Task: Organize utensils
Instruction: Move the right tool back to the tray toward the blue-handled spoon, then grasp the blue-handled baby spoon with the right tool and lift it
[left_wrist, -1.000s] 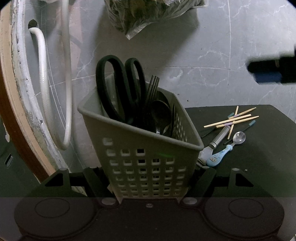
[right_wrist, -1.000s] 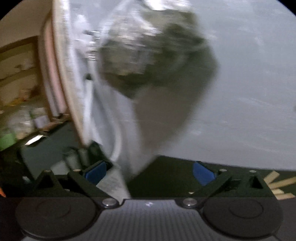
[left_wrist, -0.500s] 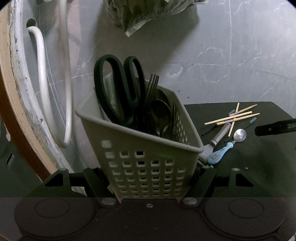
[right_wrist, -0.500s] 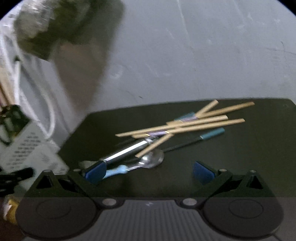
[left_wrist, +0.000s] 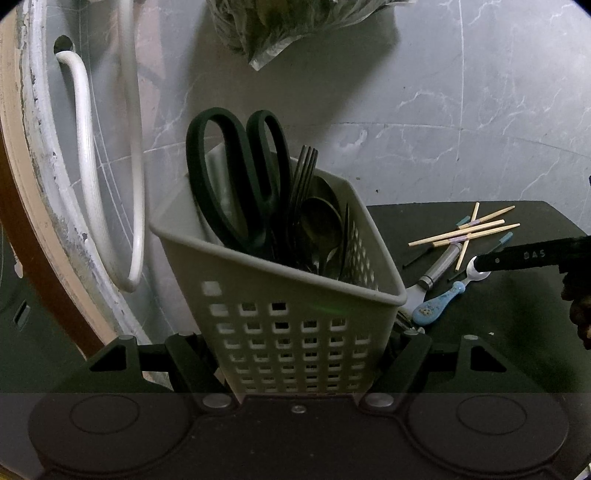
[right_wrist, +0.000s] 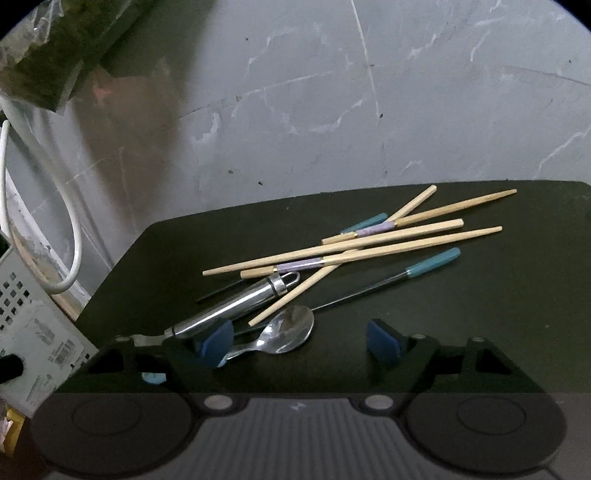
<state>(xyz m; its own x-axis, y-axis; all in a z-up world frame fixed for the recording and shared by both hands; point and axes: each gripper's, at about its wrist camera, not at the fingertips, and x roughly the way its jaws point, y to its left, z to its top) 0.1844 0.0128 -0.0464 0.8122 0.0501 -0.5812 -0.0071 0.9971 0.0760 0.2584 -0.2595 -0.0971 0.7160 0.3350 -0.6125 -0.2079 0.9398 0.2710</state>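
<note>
My left gripper (left_wrist: 299, 343) is shut on a grey perforated utensil basket (left_wrist: 295, 325) holding black scissors (left_wrist: 236, 188), a fork and spoons. My right gripper (right_wrist: 299, 343) is open, low over the black table (right_wrist: 480, 314), with a small spoon (right_wrist: 284, 330) between its blue pads. The spoon's blue handle (left_wrist: 436, 304) shows in the left wrist view. Beside it lie wooden chopsticks (right_wrist: 369, 243), a steel-handled utensil (right_wrist: 236, 304) and thin black sticks with teal tips (right_wrist: 432, 264). The right gripper's finger (left_wrist: 532, 254) shows over the spoon in the left wrist view.
A grey marble wall stands behind the table. A bag of greens (left_wrist: 295, 26) hangs above the basket. White hoses (left_wrist: 88, 158) and a wooden frame are at the left. The basket's side (right_wrist: 33, 332) shows at the left of the right wrist view.
My right gripper swung from facing the wall and bag down to the table and closed in on the spoon. My left gripper and basket barely moved.
</note>
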